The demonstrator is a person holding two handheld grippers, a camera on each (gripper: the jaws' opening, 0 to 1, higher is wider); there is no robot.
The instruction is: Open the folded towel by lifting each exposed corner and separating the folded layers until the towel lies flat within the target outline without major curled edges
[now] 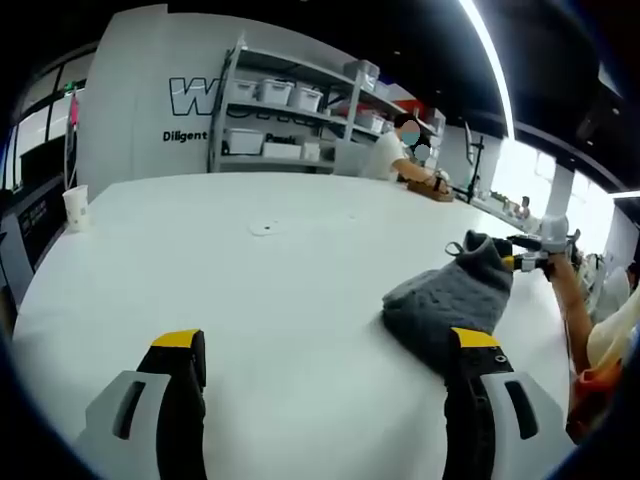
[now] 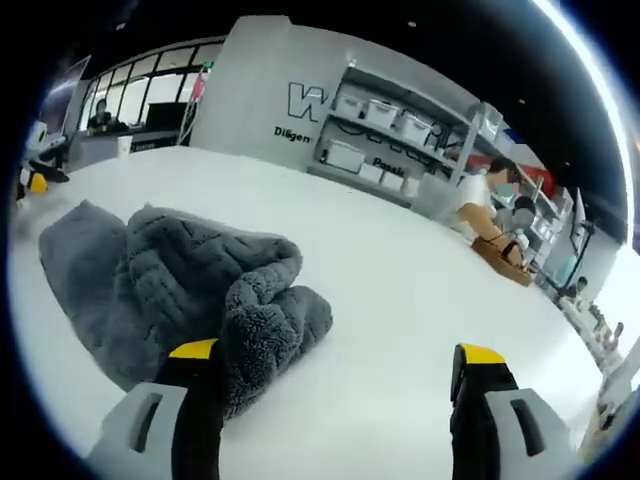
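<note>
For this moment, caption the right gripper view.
Open right claw poised beside a crumpled grey towel on a white table.

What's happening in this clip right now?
A person is working a grey towel on a white table with a handheld tool in each hand. The towel is bunched and still folded over itself, not flat. In the left gripper view, the right tool sits at the towel's raised far corner. The left tool is open over bare table beside the towel, holding nothing. Another person sits at the table's far end.

Bright even light from ceiling strip [image 1: 490,60], window glare, strong fisheye bending at edges
</note>
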